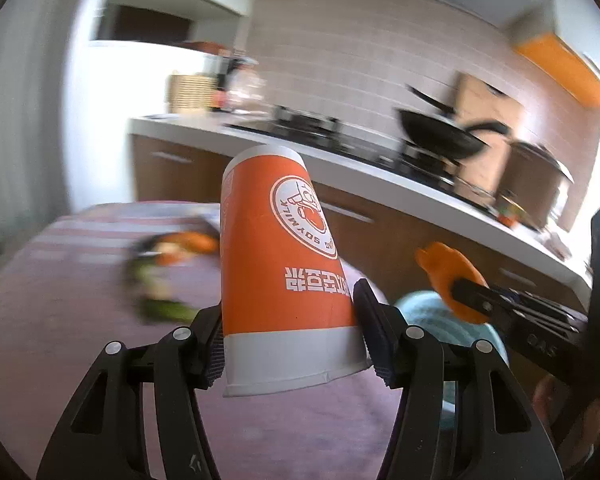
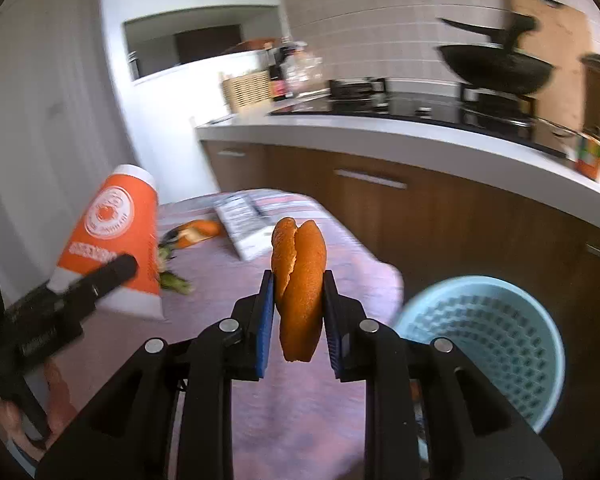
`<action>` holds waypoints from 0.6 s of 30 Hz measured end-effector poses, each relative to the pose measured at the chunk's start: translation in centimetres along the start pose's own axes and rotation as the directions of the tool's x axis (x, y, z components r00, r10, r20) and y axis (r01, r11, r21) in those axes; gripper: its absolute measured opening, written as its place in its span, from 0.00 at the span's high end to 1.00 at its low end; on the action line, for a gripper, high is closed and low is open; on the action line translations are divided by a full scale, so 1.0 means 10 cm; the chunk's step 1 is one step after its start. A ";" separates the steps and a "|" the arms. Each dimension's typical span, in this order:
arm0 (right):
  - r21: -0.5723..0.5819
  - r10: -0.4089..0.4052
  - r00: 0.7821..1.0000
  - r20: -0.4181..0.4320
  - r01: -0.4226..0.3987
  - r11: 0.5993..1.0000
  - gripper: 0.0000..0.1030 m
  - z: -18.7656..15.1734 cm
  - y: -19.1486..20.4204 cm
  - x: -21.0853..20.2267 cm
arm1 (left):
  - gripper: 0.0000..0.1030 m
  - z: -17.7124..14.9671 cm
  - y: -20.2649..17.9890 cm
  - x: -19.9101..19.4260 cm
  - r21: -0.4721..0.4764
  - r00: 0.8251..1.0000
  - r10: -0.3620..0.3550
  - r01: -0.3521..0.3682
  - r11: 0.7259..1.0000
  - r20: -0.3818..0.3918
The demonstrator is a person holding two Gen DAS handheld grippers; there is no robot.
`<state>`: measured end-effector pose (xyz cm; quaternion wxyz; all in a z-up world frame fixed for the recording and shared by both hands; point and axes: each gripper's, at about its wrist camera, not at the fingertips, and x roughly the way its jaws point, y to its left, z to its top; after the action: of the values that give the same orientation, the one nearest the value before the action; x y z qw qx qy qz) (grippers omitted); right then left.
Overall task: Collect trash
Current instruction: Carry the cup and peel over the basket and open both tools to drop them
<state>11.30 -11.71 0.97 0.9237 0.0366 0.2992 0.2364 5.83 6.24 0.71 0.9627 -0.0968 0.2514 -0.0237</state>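
Observation:
My left gripper (image 1: 290, 340) is shut on an orange and white paper cup (image 1: 280, 264), held upside down above the table; the cup also shows in the right wrist view (image 2: 112, 240). My right gripper (image 2: 298, 312) is shut on an orange peel (image 2: 300, 280), held above the table; the peel also shows in the left wrist view (image 1: 448, 276). A light blue waste basket (image 2: 496, 344) stands on the floor to the right of the table, also in the left wrist view (image 1: 428, 312). More peel and green scraps (image 2: 188, 236) lie on the table.
The table has a pink striped cloth (image 2: 300, 400). A folded paper (image 2: 244, 216) lies at its far end. Behind runs a kitchen counter (image 2: 380, 132) with a stove, a black wok (image 2: 496, 68) and brown cabinets below.

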 end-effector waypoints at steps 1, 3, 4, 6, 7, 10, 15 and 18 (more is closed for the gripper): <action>0.019 -0.034 0.999 0.001 0.034 0.999 0.80 -0.01 -0.12 -0.05 | 0.47 0.00 -0.17 0.07 0.018 0.999 -0.037 0.037 0.999 -0.018; 0.060 -0.118 0.993 -0.011 0.118 0.991 0.80 -0.03 -0.37 -0.11 | 0.47 -0.03 -0.38 0.18 0.013 0.990 -0.124 0.126 0.992 -0.066; 0.078 -0.137 0.990 -0.019 0.138 0.987 0.80 -0.04 -0.46 -0.09 | 0.47 -0.03 -0.48 0.26 -0.003 0.978 -0.184 0.184 0.983 -0.098; 0.125 -0.157 0.987 -0.037 0.160 0.979 0.80 -0.09 -0.69 -0.12 | 0.47 -0.07 -0.70 0.44 -0.008 0.955 -0.255 0.257 0.966 -0.154; 0.151 -0.173 0.984 -0.050 0.179 0.972 0.80 -0.13 -0.83 -0.13 | 0.47 -0.10 -0.84 0.55 0.017 0.952 -0.253 0.259 0.966 -0.174; 0.190 -0.240 0.965 -0.107 0.257 0.947 0.80 -0.26 -1.17 -0.10 | 0.47 -0.21 -1.17 0.85 0.048 0.925 -0.280 0.302 0.952 -0.258; 0.253 -0.256 0.943 -0.213 0.307 0.918 0.80 -0.52 -1.59 0.10 | 0.46 -0.42 -1.48 1.34 0.053 0.888 -0.265 0.306 0.950 -0.377; 0.291 -0.250 0.935 -0.251 0.319 0.902 0.78 -0.64 -1.78 0.18 | 0.44 -0.51 -1.55 1.52 0.047 0.873 -0.258 0.303 0.952 -0.414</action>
<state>16.30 -27.16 -8.98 0.8930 0.1199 0.4312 0.0478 16.64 -11.28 -7.84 0.8804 -0.0717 0.4256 -0.1965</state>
